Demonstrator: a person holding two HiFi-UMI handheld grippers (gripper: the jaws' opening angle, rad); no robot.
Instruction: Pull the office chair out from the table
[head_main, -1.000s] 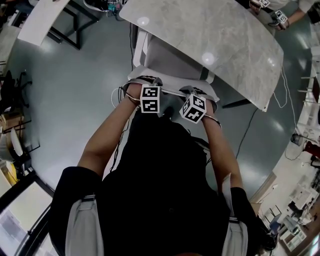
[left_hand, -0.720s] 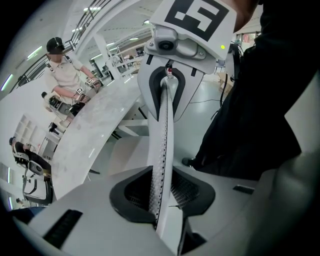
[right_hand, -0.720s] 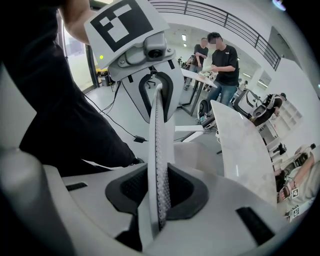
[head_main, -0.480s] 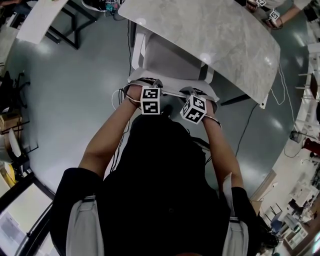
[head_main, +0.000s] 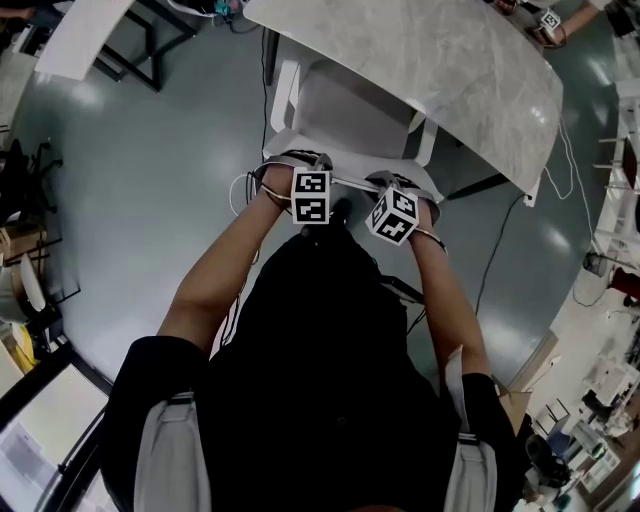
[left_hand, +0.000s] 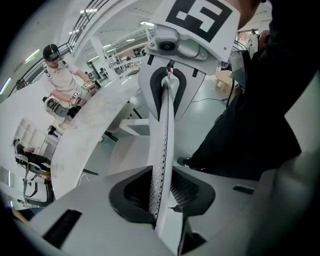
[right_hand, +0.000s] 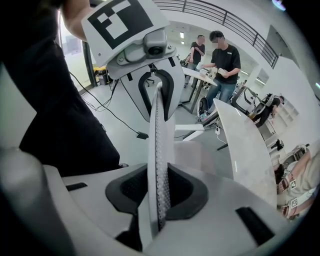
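Note:
A white office chair stands with its seat (head_main: 350, 105) partly under the marble table (head_main: 470, 70). Both grippers clamp the top edge of its backrest (head_main: 350, 184), side by side. My left gripper (head_main: 303, 172) is shut on the perforated backrest edge (left_hand: 163, 145), which runs straight between its dark pads (left_hand: 187, 192). My right gripper (head_main: 402, 190) grips the same backrest edge (right_hand: 157, 150) further right, its pads (right_hand: 182, 192) pressing on both faces. Each gripper view shows the other gripper at the far end of the edge. The chair's base is hidden.
The person's dark torso (head_main: 320, 340) stands right behind the chair. A black cable (head_main: 497, 255) trails on the grey floor at right. A black-framed table (head_main: 105, 35) is at upper left. Other people stand beyond the marble table (right_hand: 222, 57), and one sits (left_hand: 62, 82).
The chair and both grippers have come back from the table toward the person; more of the seat shows beyond the table's edge. Both grips are unchanged.

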